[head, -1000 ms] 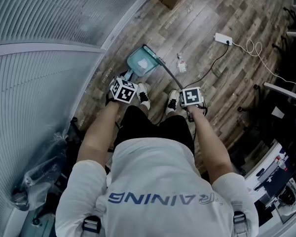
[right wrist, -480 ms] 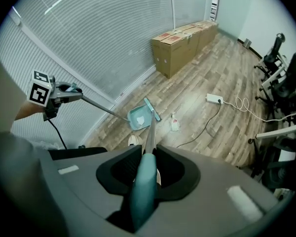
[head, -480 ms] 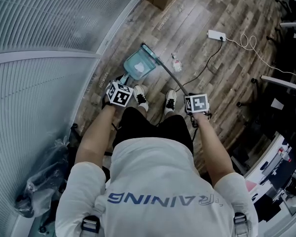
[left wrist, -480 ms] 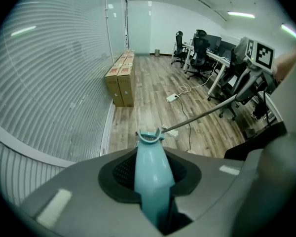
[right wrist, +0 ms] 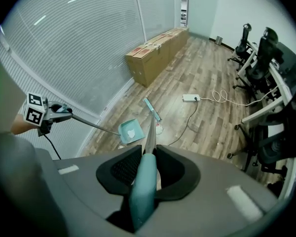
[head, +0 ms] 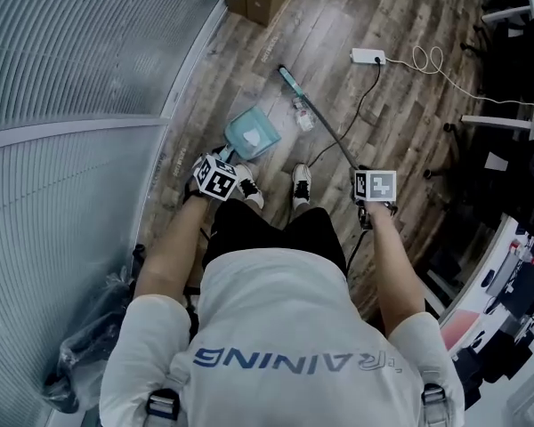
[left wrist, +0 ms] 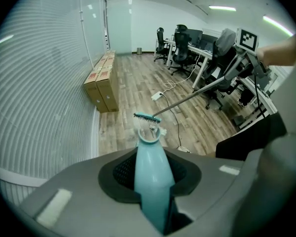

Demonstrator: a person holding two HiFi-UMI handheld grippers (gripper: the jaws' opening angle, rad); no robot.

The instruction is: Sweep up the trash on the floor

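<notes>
Left tool (left wrist: pixel 154 194) clamps dustpan handle (left wrist: pixel 150 164) — right tool (right wrist: pixel 146 184) clamps broom (head: pixel 319 123) beside trash (head: pixel 303 117).

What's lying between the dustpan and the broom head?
Just the crumpled trash, beside the broom head and apart from the dustpan, seen in the head view.

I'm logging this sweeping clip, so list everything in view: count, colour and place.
dustpan: one, teal, on the floor ahead of the feet, white scrap inside
broom: one, teal head, grey handle, head on the floor beyond the dustpan
trash: one whitish piece, on the floor beside the broom head
power strip: one, white, on the floor farther out
cardboard boxes: a row, brown, along the blinds
office chairs: several, black, by the desks
shoes: two, white and black
left hand-held gripper: shut on the dustpan's handle
right hand-held gripper: shut on the broom's handle
</notes>
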